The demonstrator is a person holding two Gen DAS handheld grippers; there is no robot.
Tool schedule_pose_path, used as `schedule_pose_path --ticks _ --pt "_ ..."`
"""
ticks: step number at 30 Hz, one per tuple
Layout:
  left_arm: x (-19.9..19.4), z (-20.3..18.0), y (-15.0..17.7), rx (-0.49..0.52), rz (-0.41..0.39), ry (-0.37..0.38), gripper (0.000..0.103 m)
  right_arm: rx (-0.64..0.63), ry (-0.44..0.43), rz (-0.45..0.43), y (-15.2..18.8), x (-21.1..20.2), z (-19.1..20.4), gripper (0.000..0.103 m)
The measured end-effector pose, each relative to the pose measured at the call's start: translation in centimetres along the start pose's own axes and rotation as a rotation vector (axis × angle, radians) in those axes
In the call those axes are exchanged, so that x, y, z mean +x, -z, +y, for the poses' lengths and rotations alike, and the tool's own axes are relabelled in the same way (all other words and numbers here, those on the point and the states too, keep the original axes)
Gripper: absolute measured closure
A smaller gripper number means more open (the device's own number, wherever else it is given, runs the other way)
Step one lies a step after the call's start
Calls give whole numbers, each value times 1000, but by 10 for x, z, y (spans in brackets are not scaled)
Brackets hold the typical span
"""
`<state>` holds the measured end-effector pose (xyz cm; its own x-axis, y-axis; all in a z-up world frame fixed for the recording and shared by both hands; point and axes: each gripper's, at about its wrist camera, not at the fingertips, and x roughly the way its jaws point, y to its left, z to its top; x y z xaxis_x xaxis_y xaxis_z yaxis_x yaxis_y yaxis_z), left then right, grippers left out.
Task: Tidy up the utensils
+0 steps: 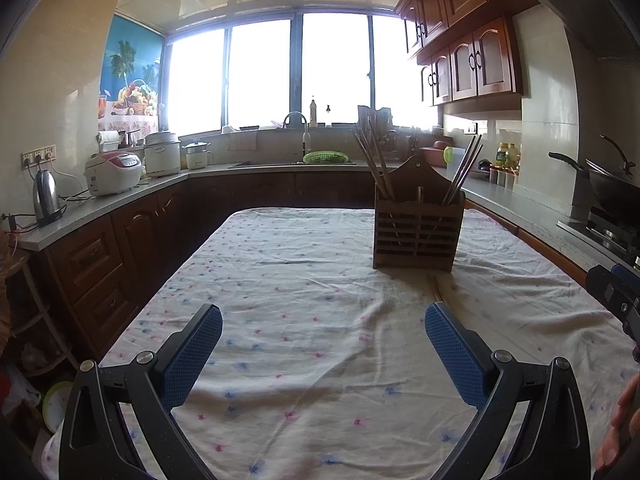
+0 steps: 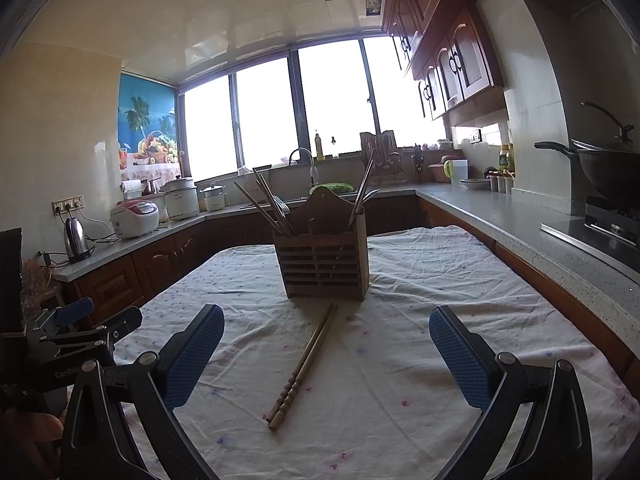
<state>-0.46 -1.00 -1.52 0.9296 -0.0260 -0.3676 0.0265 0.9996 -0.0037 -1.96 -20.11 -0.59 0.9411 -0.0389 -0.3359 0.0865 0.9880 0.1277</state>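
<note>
In a kitchen, a flowery cloth (image 2: 420,280) covers the tabletop, holding a wooden box (image 2: 325,264) and two chopsticks (image 2: 304,364), while both grippers' fingers (image 1: 192,356) (image 2: 460,360) spread wide, empty.

Wooden slatted holder (image 2: 325,268), wooden chopsticks (image 2: 304,368) (matt), wrinkled cloth (image 2: 400,360).

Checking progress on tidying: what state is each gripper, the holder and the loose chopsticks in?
Left gripper: open, empty.
Right gripper: open, empty.
Wooden holder: upright on the tablecloth, utensils standing in it.
Pair of chopsticks: lying loose on the cloth before the holder.
</note>
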Motion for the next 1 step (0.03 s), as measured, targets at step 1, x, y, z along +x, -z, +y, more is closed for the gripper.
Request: schedule_pose_path --ticks 1 --pt "0 -1 0 1 2 3 1 0 0 2 0 1 0 0"
